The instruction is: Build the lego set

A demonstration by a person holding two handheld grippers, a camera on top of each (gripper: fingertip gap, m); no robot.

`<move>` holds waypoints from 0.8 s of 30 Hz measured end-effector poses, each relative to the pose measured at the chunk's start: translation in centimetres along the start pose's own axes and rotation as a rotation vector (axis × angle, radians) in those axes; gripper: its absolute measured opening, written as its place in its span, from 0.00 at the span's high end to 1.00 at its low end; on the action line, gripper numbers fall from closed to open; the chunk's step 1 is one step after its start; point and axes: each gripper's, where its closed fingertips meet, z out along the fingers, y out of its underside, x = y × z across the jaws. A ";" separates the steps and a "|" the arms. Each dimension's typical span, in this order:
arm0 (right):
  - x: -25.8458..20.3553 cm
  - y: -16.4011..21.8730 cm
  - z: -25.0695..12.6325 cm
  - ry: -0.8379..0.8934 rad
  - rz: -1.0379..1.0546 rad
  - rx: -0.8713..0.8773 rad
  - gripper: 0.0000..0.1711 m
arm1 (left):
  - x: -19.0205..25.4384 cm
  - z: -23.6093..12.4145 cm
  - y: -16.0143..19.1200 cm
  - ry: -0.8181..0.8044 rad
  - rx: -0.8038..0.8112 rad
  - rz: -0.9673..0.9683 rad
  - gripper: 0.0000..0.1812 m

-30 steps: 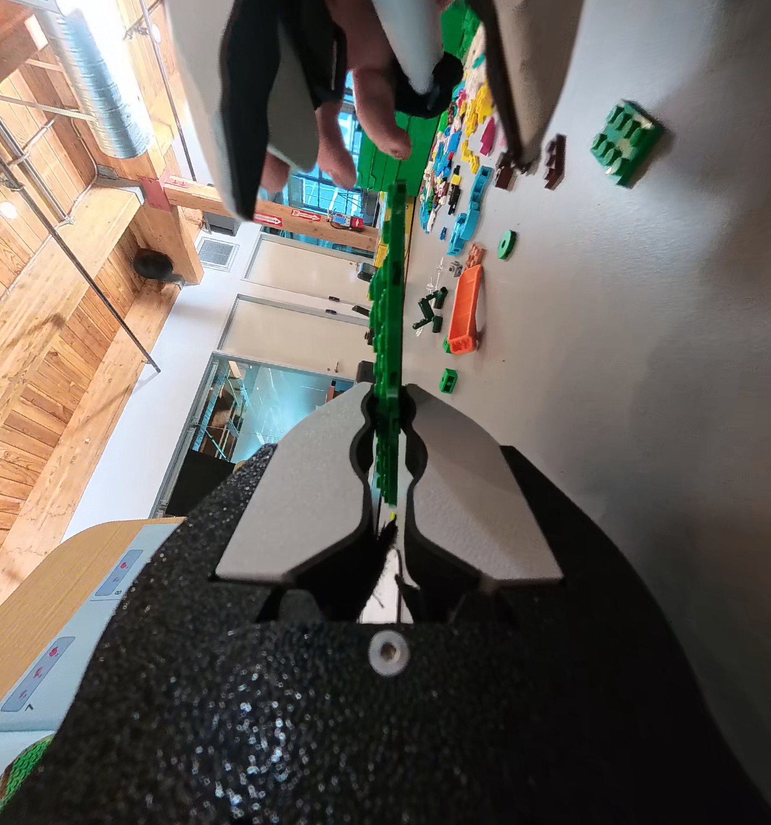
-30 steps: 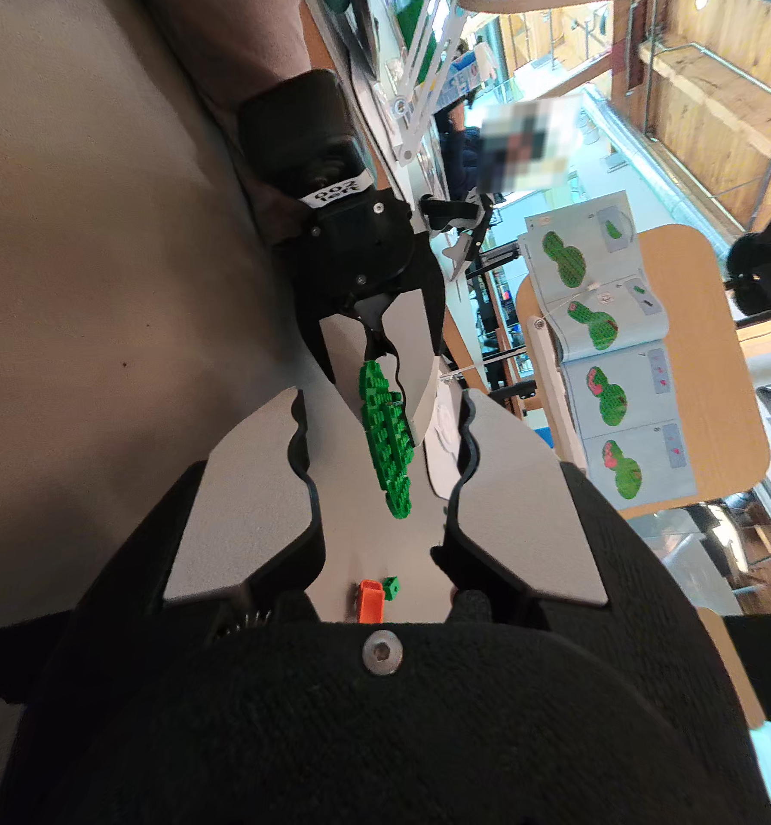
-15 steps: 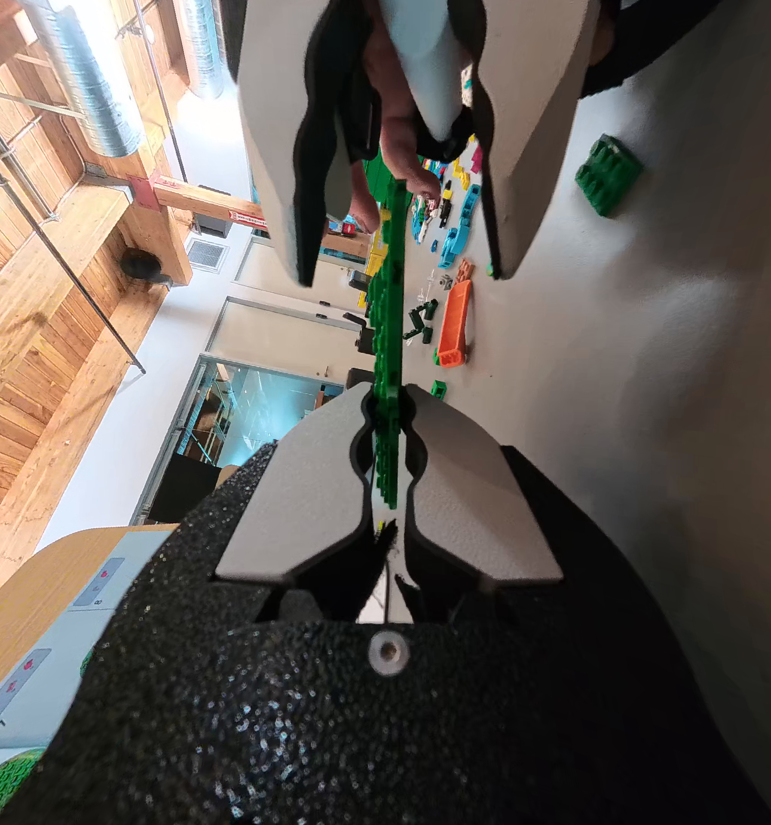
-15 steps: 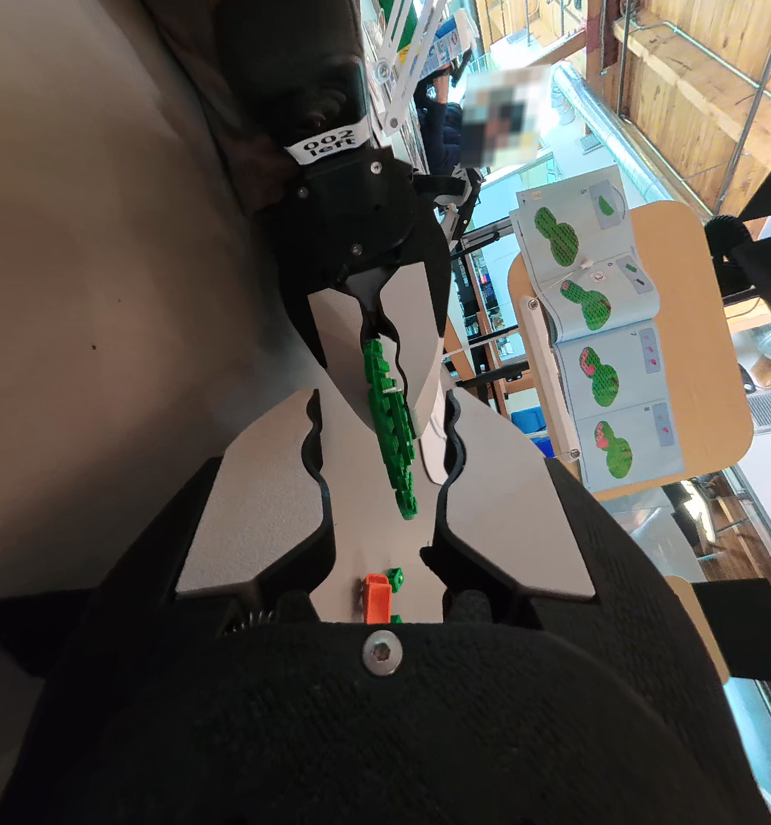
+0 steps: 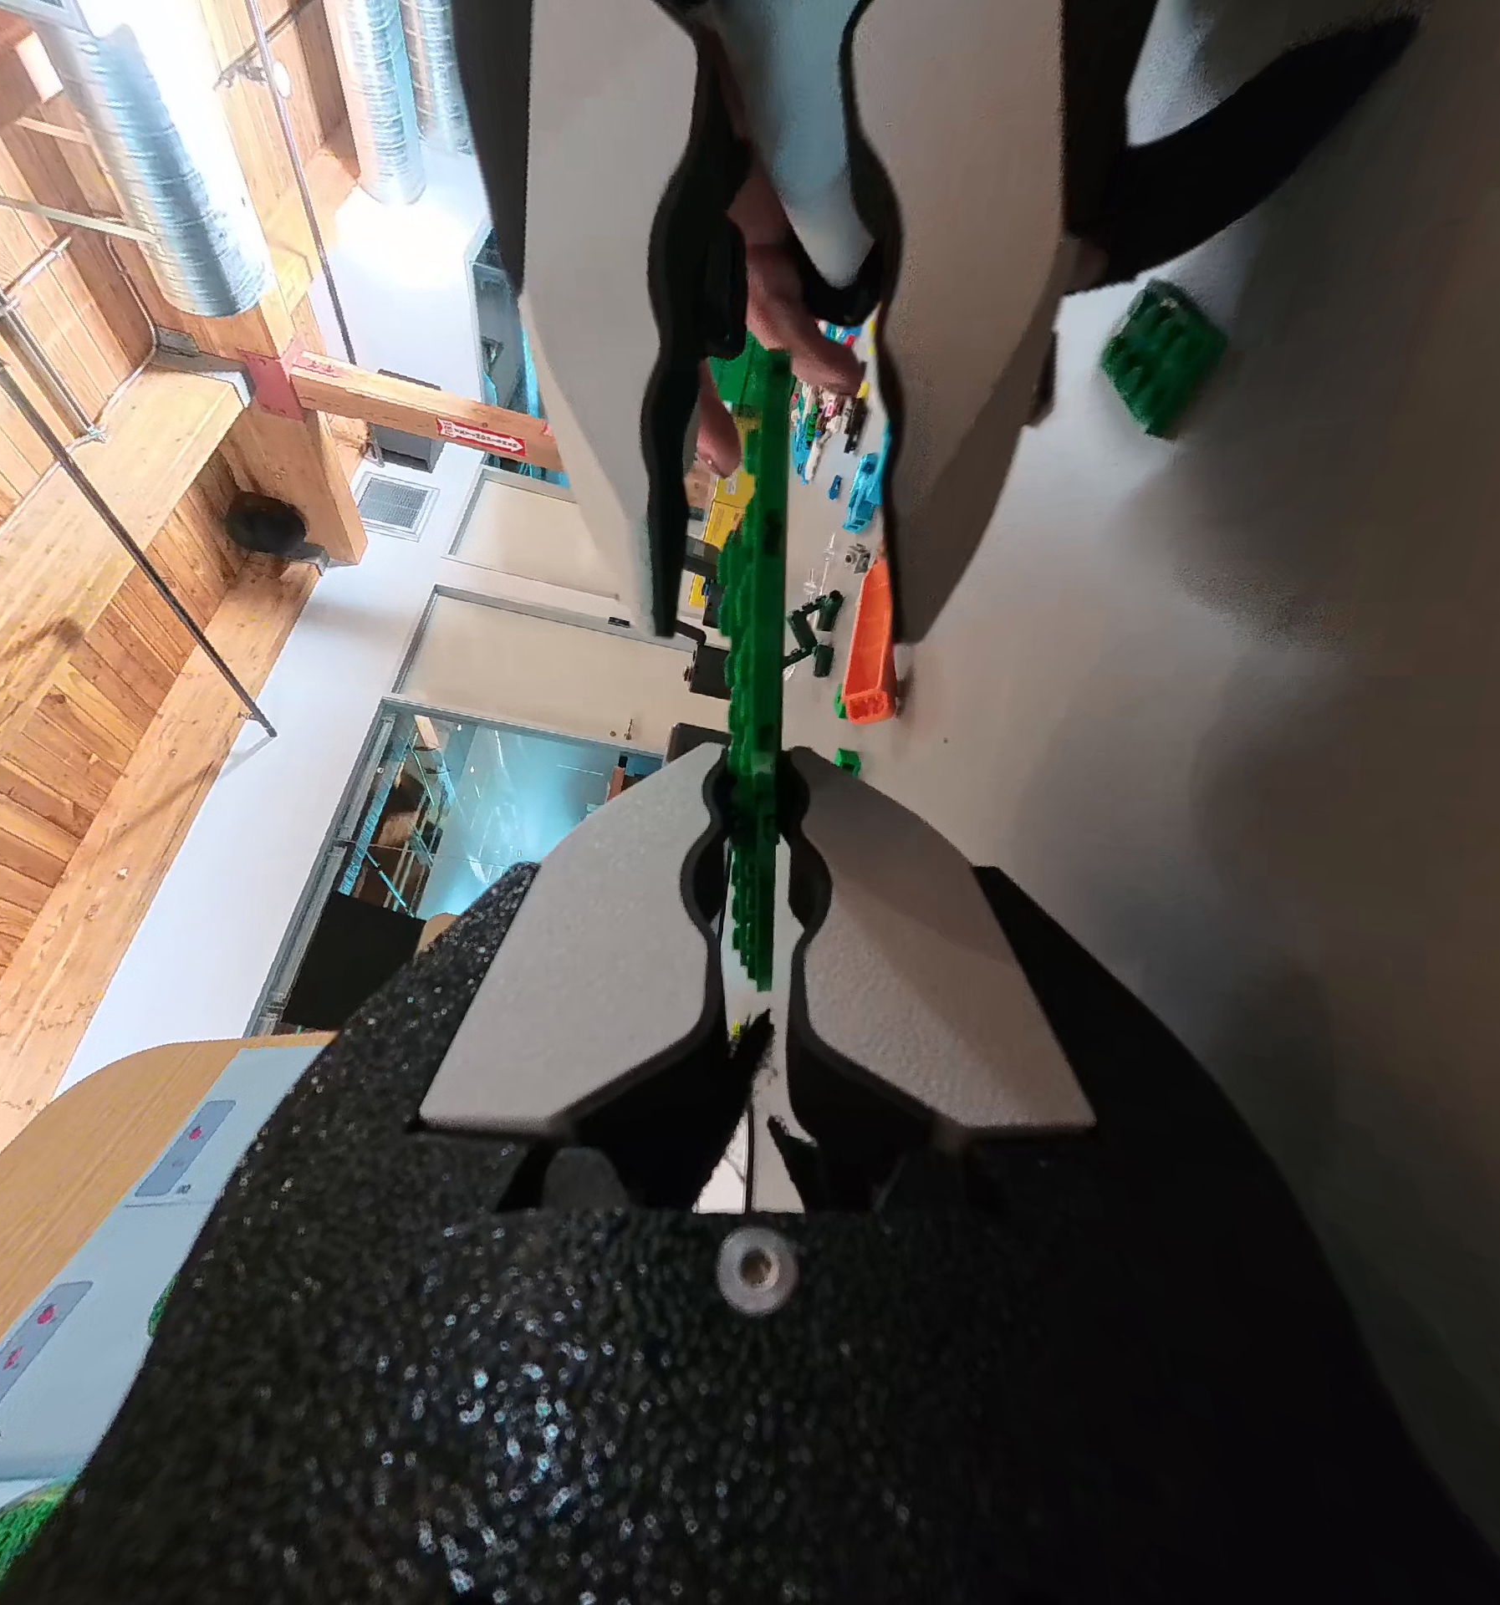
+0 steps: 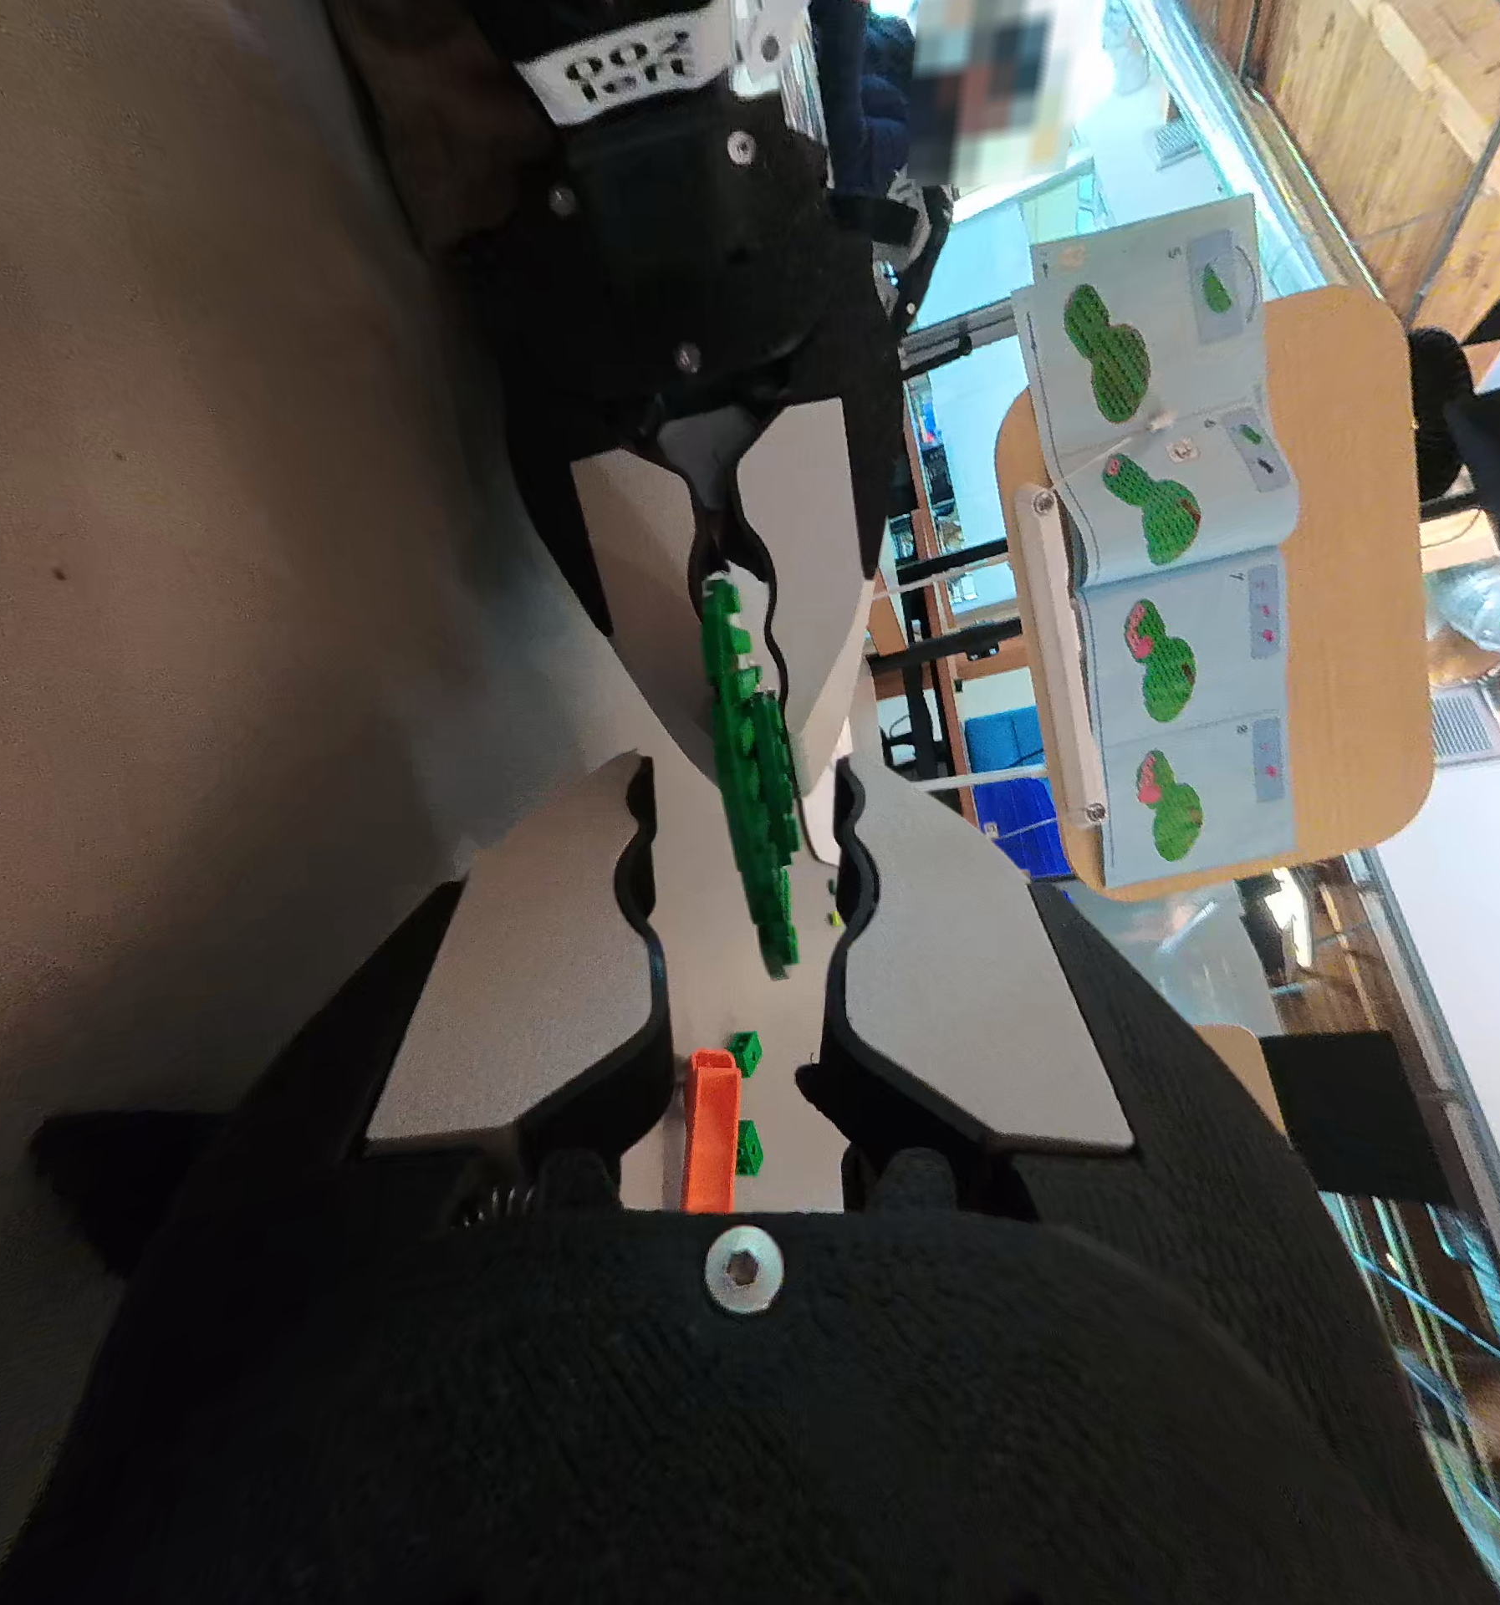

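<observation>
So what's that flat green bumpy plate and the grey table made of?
The flat green studded plate looks like hard, slightly glossy plastic: crisp moulded studs, even colour. The grey table looks smooth and matte, perhaps laminate or painted board; its soft sheen doesn't settle which.

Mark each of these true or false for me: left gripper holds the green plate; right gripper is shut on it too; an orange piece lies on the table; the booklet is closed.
1. The left gripper holds the green plate. True.
2. The right gripper is shut on the plate. False: its fingers stand open on either side of it.
3. An orange piece lies on the table. True.
4. The booklet is closed. False: it is open on a wooden stand.
</observation>
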 end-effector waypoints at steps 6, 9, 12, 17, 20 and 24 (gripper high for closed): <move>-0.2 -0.4 0.0 0.024 -0.083 0.006 0.88 | 0.3 0.1 -0.3 0.018 0.009 0.005 0.95; -0.3 -0.4 0.2 0.038 -0.128 -0.009 0.91 | 0.5 0.1 -0.3 0.026 0.009 0.009 0.95; -0.1 -0.5 0.1 0.050 -0.156 -0.009 0.95 | 0.5 0.1 -0.5 0.027 0.011 0.012 0.95; -0.3 -0.6 0.1 0.036 -0.187 -0.031 0.95 | 0.5 0.1 -0.6 0.031 0.012 0.022 0.95; -0.2 -0.7 0.0 0.033 -0.183 -0.034 0.95 | 0.4 0.0 -0.7 0.028 0.016 0.015 0.95; -0.2 -0.7 0.0 0.021 -0.185 -0.055 0.95 | 0.5 0.0 -0.7 0.034 0.015 0.011 0.95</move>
